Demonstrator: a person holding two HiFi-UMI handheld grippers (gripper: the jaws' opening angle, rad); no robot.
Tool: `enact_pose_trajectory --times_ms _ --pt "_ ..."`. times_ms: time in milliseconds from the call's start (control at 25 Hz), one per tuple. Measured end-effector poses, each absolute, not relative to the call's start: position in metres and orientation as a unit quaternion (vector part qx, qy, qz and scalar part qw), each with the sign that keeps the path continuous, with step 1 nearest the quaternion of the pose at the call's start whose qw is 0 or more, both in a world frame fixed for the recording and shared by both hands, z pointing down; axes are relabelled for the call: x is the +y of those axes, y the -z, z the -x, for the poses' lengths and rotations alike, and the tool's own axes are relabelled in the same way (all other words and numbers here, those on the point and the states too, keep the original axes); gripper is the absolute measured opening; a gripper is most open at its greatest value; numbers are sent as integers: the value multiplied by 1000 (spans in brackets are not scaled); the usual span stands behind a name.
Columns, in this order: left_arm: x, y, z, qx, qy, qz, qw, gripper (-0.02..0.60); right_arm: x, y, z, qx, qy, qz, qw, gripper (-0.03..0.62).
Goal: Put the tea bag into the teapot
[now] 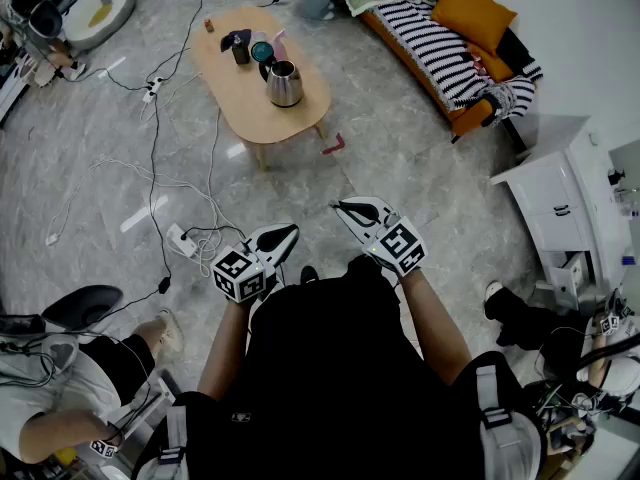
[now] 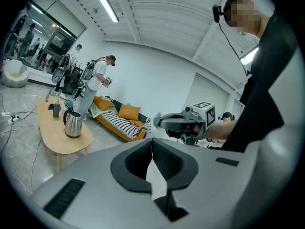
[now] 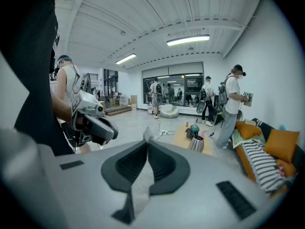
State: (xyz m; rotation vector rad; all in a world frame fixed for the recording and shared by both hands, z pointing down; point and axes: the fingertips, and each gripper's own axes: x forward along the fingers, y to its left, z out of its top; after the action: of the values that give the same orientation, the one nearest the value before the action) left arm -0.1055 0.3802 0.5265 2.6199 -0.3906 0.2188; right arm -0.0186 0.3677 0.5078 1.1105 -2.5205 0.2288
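- Teapot stands on the worktop, well apart from the person.
- Left claw and right claw are both closed and empty.
- No tea bag is visible, so the task seems not yet begun.

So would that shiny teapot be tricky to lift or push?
The teapot looks like polished metal: probably rigid and rather slippery. It stands taller than wide, so a high push might tip it rather than slide it.

Silver teapot, tan table, striped blanket, seemingly grey tea bag.
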Motion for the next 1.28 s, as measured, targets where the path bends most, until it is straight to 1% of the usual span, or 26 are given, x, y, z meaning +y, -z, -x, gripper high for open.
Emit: enact_pose_trajectory --times_ms 520,840,1280 --pt "385 -529 97 -144 -86 -954 247 12 369 -516 14 -900 -101 -383 180 18" --pt "382 -532 80 -149 -97 -953 247 12 364 -520 0 -905 -107 -374 173 19" --pt "368 -519 31 -195 -95 -945 246 12 343 -513 -50 -921 -104 -333 175 20"
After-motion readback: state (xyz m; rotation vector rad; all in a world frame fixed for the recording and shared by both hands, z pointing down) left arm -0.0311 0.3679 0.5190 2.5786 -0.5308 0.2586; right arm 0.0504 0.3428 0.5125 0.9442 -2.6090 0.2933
